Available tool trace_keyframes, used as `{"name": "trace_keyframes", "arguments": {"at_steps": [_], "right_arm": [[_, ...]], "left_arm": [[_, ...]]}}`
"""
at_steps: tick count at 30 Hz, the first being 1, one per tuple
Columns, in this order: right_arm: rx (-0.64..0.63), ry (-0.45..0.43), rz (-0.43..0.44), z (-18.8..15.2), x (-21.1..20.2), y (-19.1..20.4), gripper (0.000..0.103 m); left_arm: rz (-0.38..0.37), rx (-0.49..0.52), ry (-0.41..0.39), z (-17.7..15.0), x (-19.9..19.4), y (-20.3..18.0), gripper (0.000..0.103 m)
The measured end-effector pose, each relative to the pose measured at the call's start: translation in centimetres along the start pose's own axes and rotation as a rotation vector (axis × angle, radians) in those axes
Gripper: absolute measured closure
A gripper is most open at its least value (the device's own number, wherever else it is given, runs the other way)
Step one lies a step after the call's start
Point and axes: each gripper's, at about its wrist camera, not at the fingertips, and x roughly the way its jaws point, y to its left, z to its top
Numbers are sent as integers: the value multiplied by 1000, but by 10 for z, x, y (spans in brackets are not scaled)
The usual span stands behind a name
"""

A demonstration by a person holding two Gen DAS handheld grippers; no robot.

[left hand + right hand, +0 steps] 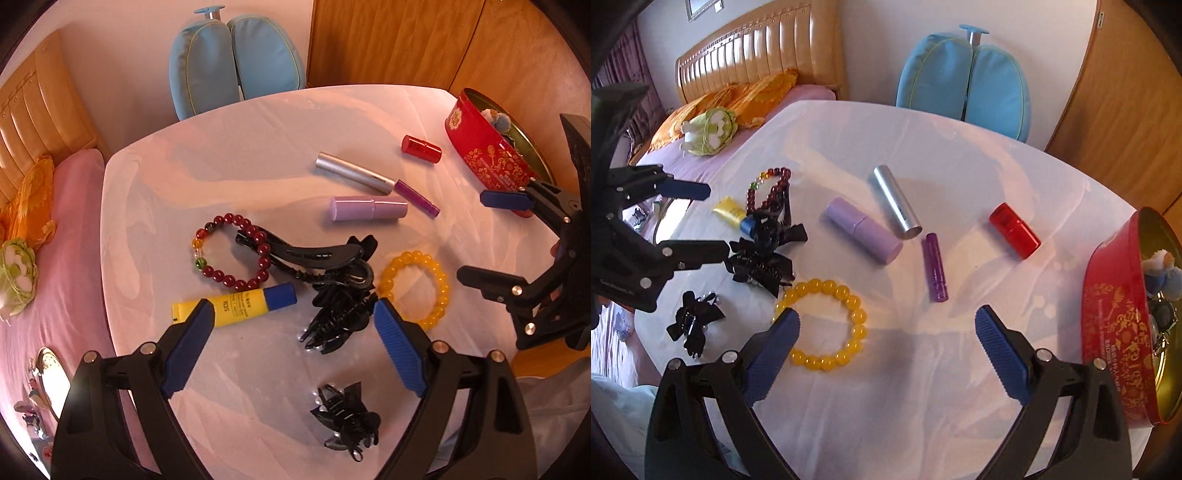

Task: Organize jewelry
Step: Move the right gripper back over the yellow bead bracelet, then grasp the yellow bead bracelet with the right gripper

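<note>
Black bow hair clip sits closest, both claws hanging wide over the white-covered worktop.

Left claw gapes open, holding nothing, its blue pads either side of the black claw clips without touching. Right claw also spread wide and empty, its left pad overlapping the yellow bead bracelet in view; contact, can't tell. Bare cloth lies ahead of it up to the red round tin at the right edge. Dark red bead bracelet lies flat beside the yellow tube, which runs left-right, blue cap pointing right. Lilac lipstick and silver tube lie beyond.
</note>
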Motion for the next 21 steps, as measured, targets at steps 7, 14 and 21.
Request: {"name": "trace_keyframes", "arguments": {"at_steps": [7,14,21], "right_arm": [[7,73,-10,-6,28,12,36],[21,96,34,-14,33,16,86],[29,11,58,-7,3,14,91]], "left_arm": [[-38,14,9,-3,6,10,17],[-55,14,-1,2,9,19,17],[-79,22,-31,13,1,17,17]]}}
